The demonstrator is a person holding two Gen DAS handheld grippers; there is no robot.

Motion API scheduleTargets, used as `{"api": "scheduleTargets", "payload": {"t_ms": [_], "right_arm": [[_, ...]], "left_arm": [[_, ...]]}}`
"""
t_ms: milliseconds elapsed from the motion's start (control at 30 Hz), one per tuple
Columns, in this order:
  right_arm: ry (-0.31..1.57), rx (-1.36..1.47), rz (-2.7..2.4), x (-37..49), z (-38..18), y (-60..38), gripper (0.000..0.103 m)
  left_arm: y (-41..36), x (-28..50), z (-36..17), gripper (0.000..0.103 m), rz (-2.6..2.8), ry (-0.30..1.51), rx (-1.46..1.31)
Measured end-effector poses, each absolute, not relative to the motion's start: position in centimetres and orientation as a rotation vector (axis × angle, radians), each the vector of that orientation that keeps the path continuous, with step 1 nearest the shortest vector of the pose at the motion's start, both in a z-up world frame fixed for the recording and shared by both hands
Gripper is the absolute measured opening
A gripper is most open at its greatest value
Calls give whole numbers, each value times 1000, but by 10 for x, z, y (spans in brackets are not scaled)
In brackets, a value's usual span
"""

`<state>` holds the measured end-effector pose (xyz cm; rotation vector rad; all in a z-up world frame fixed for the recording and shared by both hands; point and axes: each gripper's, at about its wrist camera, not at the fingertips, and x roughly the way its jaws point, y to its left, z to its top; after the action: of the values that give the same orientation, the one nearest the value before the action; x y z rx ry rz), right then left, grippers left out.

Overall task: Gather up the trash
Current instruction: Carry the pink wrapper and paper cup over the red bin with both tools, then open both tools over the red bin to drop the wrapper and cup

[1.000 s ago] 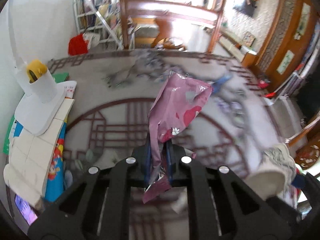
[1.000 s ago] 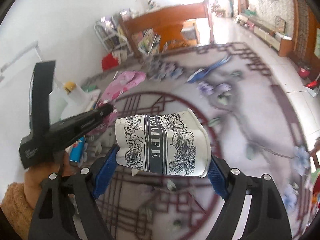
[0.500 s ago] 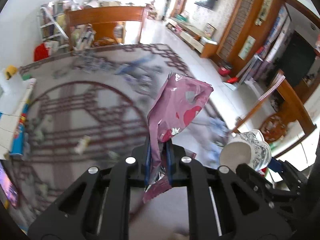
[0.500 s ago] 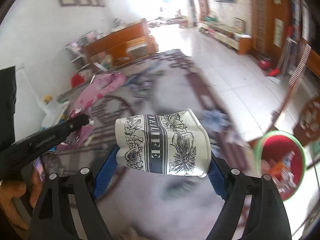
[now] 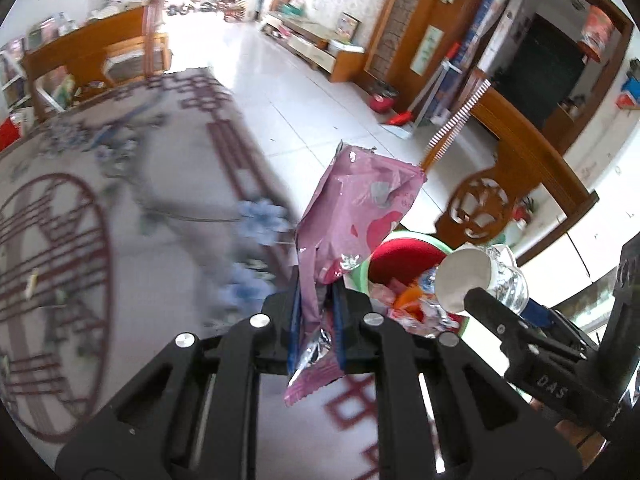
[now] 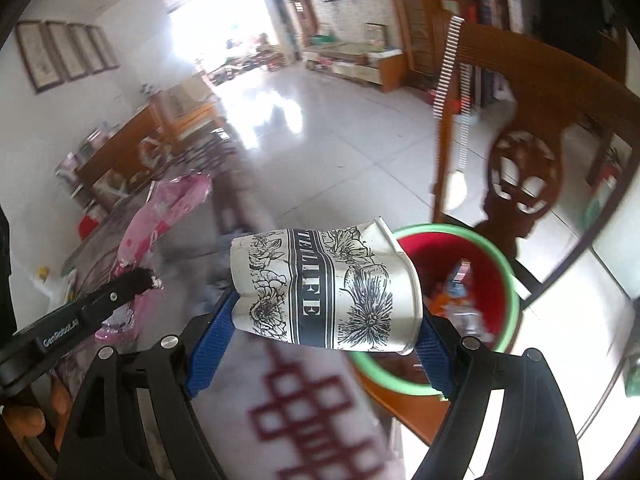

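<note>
Pinching a crumpled pink snack wrapper [image 5: 352, 216], the left gripper [image 5: 316, 320] has its 2 blue-padded fingers [image 5: 295, 320] clenched tight on the wrapper's lower part, so that the foil-lined bottom hangs out below the pads and the torn top stands up above them. Just beyond and to the right of it sits a trash bin [image 5: 356, 276] with a green rim and red inside, already holding mixed scraps of packaging. The same wrapper [image 6: 160, 216] shows at the left of the right wrist view, held in the tip of the left gripper [image 6: 140, 278], with a bare hand [image 6: 36, 408] at the lower left edge.

The right gripper [image 6: 324, 320] grasps a paper cup [image 6: 324, 288] lying on its side between its blue pads [image 6: 208, 344]; the cup is white with black flower drawings and a dark lettered band, and its rim is dented on the right. It hangs near the trash bin [image 6: 508, 280], partly in front of the bin's left rim. From the left wrist view the cup [image 5: 480, 276] shows its open white mouth, close beside the bin's right edge.

A pale carpet [image 5: 120, 216] with dark red lattice patterns lies under both grippers, with white floor tiles [image 5: 312, 100] past it and a carved wooden chair [image 6: 524, 168] behind the bin.
</note>
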<state>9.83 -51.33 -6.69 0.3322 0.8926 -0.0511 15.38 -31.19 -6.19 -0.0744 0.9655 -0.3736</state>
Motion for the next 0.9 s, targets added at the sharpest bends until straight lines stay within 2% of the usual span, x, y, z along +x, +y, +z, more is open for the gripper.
{"api": "scheduleTargets", "payload": {"t_ms": [267,300,367,400,433,500,633,767,900], "right_arm": [[921,411,-172,90,-86,-590,79],[923,416,-180,90,-88,-596,79],[929,431,-191,92,-94,-608,79],[931,437,-198,93,-95,-612,79],[932,446,-206,94,-97,-617,80],[934,470,-217,95,-101,-625,85],[927,486,-228,96,-100,-631,86],[881,437,-217,95,-84,-616,86],[794,345,-184,95,-56,-581,87]], "left_arm": [[-401,155,-78,15,-488,1009,3],[-408,155,-80,19,-495,1014,11],[-421,157,-82,41,-496,1015,31],[-424,156,-82,63,-492,1008,38],[-426,155,-79,68,-486,986,43],[-427,153,-74,72,-484,960,43],[-418,154,-64,91,-453,924,19],[-391,149,-49,97,-388,869,-37],[-349,141,-31,97,-299,806,-90]]}}
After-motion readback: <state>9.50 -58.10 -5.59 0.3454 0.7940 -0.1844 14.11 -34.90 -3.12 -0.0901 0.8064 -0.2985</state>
